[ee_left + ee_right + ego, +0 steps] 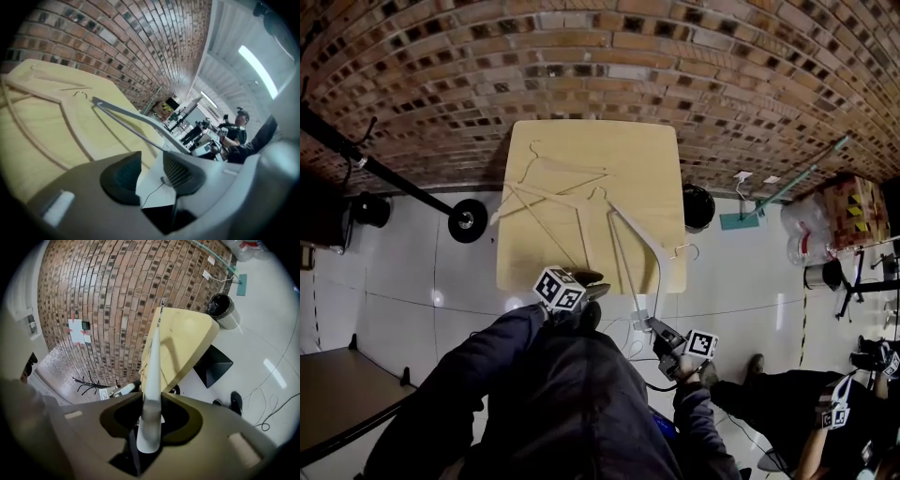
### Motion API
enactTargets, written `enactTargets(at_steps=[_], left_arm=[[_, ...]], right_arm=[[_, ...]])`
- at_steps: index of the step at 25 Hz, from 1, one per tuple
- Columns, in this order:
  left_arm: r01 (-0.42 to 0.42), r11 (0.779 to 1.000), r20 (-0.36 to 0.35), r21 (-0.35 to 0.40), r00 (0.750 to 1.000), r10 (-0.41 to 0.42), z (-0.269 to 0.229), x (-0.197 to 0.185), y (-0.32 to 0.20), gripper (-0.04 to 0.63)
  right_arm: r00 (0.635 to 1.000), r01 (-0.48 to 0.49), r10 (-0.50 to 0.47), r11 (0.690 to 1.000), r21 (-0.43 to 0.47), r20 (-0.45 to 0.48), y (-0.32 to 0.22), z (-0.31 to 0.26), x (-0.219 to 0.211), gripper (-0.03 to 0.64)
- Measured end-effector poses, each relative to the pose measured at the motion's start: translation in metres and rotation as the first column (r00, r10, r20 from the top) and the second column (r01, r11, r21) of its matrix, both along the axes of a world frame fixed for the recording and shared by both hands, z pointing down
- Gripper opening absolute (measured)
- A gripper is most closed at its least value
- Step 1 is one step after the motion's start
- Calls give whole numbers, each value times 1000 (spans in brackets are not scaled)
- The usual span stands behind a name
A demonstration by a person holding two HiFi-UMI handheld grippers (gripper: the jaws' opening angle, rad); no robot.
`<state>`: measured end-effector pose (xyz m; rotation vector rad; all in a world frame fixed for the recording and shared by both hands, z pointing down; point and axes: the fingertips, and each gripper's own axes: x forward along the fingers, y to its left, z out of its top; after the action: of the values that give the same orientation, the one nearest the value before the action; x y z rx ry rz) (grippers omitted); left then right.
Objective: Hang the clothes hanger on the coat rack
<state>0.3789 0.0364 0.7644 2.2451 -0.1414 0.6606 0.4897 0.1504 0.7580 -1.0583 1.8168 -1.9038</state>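
While one grey hanger (151,376) is gripped, two pale hangers (508,208) lie loose.

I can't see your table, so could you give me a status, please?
Left gripper open, empty. Right gripper shut on grey hanger, by one arm. Wooden hangers beside it on table; coat rack off left.

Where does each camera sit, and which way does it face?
Head view: on the person's head, down onto the table; sleeves, both hand-held grippers.
Left gripper view: on the left hand-held gripper, across the table; open jaws.
Right gripper view: on the right hand-held gripper, along its gripped grey hanger.
All share table and hanger.
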Motion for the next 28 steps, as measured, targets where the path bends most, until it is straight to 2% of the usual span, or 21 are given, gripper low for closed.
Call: enactTargets(at_steps=[2, 3, 4, 5, 7, 9, 12, 13, 14, 15, 17, 18, 21, 24, 25, 28], left_arm=[[-108, 991, 48, 77, 993, 105, 1, 5, -18, 150], [-179, 974, 92, 138, 982, 167, 1, 7, -30, 150], [-258, 943, 150, 210, 962, 230, 2, 11, -44, 150], [-340, 897, 215, 282, 934, 286, 2, 15, -58, 153], [-486, 778, 340, 397, 866, 368, 2, 27, -82, 161], [-604, 643, 450, 471, 791, 414, 12, 44, -103, 161], [-754, 428, 595, 499, 657, 462, 41, 69, -119, 167], [-789, 370, 628, 491, 615, 477, 50, 76, -120, 172], [-817, 327, 651, 474, 576, 495, 58, 83, -119, 173], [-842, 295, 668, 452, 538, 514, 66, 89, -116, 173], [-878, 244, 694, 412, 476, 539, 81, 97, -112, 172], [-888, 225, 704, 401, 456, 544, 87, 101, -111, 173], [-904, 188, 724, 385, 422, 545, 96, 110, -111, 169], [-914, 125, 753, 386, 391, 530, 102, 112, -109, 128], [-917, 110, 761, 383, 381, 525, 103, 112, -109, 125], [-927, 97, 776, 363, 359, 519, 102, 111, -111, 117]], right_arm=[[999, 36, -36, 999, -12, 2, 13, 4, 6, 127], [999, 52, -52, 999, -13, 1, 18, 4, 9, 127], [998, 66, -66, 998, -12, -6, 21, 5, 12, 127], [997, 79, -79, 997, -14, -18, 25, 5, 14, 126], [996, 86, -86, 996, -21, -27, 33, 4, 18, 127], [997, 73, -73, 997, -24, -10, 36, 0, 19, 127], [998, 67, -67, 998, 5, 5, 34, -11, 19, 127], [997, 71, -71, 997, 3, -9, 34, -12, 20, 127], [996, 80, -81, 997, -9, -39, 36, -10, 23, 127], [993, 94, -95, 995, -25, -76, 38, -6, 27, 127], [986, 115, -120, 992, -47, -117, 41, -1, 30, 127], [985, 121, -126, 991, -53, -120, 41, 0, 30, 127], [985, 122, -129, 990, -71, -115, 40, -2, 31, 127], [990, 104, -113, 989, -101, -88, 41, -2, 33, 129], [989, 108, -118, 989, -106, -91, 41, 0, 34, 127], [975, 151, -164, 984, -92, -150, 37, -2, 42, 127]])
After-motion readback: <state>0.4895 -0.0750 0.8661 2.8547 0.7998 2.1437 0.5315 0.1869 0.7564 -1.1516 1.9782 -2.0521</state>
